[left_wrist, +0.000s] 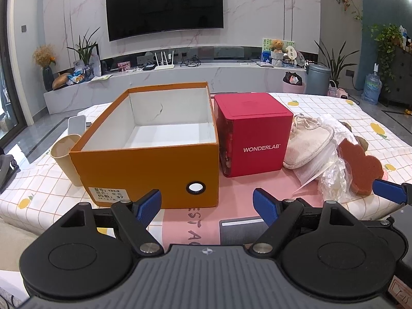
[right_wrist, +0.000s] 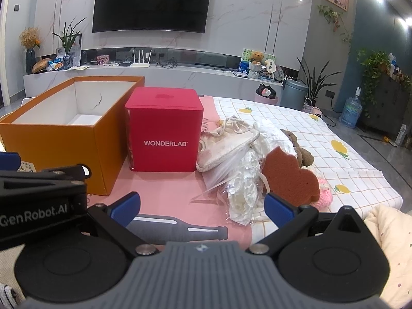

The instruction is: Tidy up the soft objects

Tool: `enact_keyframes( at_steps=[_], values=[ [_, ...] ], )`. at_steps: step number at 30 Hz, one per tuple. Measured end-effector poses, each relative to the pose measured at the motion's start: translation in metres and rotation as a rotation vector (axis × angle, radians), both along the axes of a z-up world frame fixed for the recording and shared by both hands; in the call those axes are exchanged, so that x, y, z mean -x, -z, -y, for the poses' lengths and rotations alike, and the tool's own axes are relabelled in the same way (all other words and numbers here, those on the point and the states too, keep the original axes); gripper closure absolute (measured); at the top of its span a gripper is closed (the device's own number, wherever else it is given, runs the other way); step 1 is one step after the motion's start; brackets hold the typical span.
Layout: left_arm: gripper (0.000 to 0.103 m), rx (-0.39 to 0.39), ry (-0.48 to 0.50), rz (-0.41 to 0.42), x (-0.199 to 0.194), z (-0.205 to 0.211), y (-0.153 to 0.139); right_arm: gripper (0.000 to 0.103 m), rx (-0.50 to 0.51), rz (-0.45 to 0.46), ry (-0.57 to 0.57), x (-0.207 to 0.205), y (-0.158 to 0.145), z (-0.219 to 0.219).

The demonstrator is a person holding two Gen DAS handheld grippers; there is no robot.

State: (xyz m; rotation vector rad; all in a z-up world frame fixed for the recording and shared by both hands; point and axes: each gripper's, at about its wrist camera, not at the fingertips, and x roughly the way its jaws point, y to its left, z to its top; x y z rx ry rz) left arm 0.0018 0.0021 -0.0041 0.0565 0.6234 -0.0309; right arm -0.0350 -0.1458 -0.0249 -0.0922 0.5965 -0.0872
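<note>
An open orange box [left_wrist: 144, 170] [right_wrist: 61, 141] with a white inside stands on the table, holding nothing that I can see. A red WONDERLAB box [left_wrist: 253, 134] [right_wrist: 163, 131] stands against its right side. Right of that lies a heap of soft things: a cream drawstring pouch [left_wrist: 307, 141] [right_wrist: 226, 144], crinkled clear plastic bags [left_wrist: 332, 177] [right_wrist: 243, 193], a rust-brown sponge [left_wrist: 360, 167] [right_wrist: 291, 175], a brown plush [right_wrist: 301, 149] and something pink and fluffy [right_wrist: 324, 193]. My left gripper [left_wrist: 207, 204] is open before the orange box. My right gripper [right_wrist: 202, 206] is open just short of the bags.
A beige cup [left_wrist: 65, 157] stands left of the orange box, with a white object [left_wrist: 77, 126] behind it. The tablecloth [right_wrist: 347, 164] is checked with lemons, and a pink mat [right_wrist: 167, 190] lies under the boxes. A television and a long cabinet fill the far wall.
</note>
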Motion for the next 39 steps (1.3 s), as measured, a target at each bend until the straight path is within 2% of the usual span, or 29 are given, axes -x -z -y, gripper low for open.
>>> enact_keyframes(
  at_steps=[39],
  values=[
    [0.008,0.004,-0.012,-0.027,0.0,-0.0009,0.0043,0.003,-0.004,-0.018,0.005,-0.0018,0.0043,0.001]
  ],
)
